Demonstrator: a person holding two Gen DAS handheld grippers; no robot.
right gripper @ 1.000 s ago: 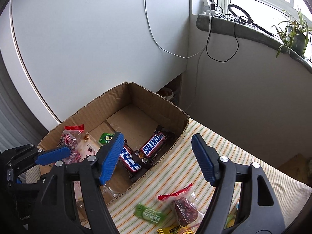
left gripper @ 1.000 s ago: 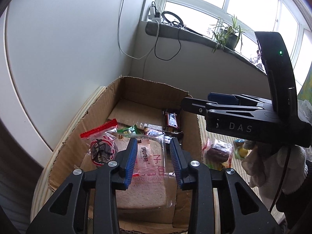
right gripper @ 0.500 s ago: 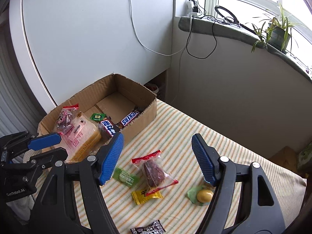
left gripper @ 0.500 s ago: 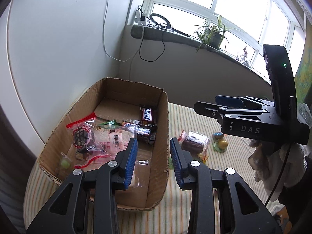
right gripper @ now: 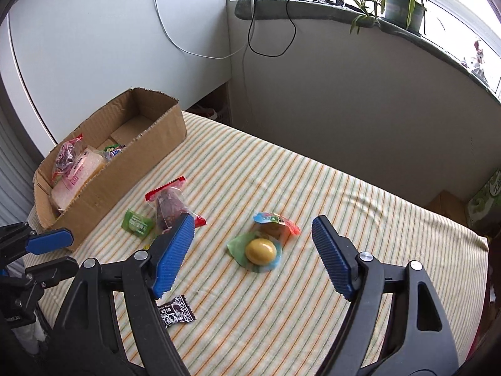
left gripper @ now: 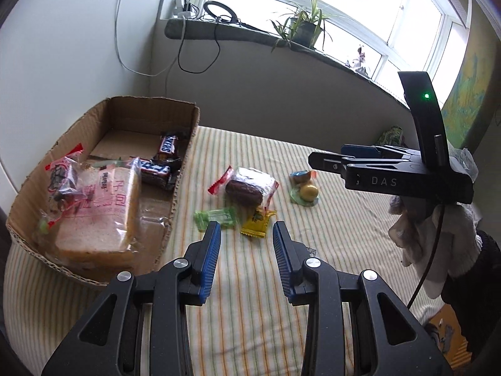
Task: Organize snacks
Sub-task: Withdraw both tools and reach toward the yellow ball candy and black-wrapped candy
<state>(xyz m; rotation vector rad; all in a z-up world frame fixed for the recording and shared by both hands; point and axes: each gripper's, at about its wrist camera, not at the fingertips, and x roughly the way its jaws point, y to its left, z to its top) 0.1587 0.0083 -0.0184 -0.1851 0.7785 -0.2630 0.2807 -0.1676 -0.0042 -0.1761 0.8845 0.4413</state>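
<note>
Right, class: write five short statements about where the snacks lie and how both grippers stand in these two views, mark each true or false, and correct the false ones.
1. The bagged bread lies inside the cardboard box. True.
2. The right gripper is shut on the yellow egg-shaped sweet. False: its jaws are open and hold nothing.
3. The green sweet lies on the striped cloth, outside the box. True.
4. The Snickers bars lie on the cloth. False: they are in the box.
5. The left gripper is empty. True.

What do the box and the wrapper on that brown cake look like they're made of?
The box looks like plain corrugated cardboard: matte brown, with ragged cut rims. The brown cake's wrapper looks like thin clear plastic film, glossy and crinkled, with a red sealed edge and the cake visible through it.
</note>
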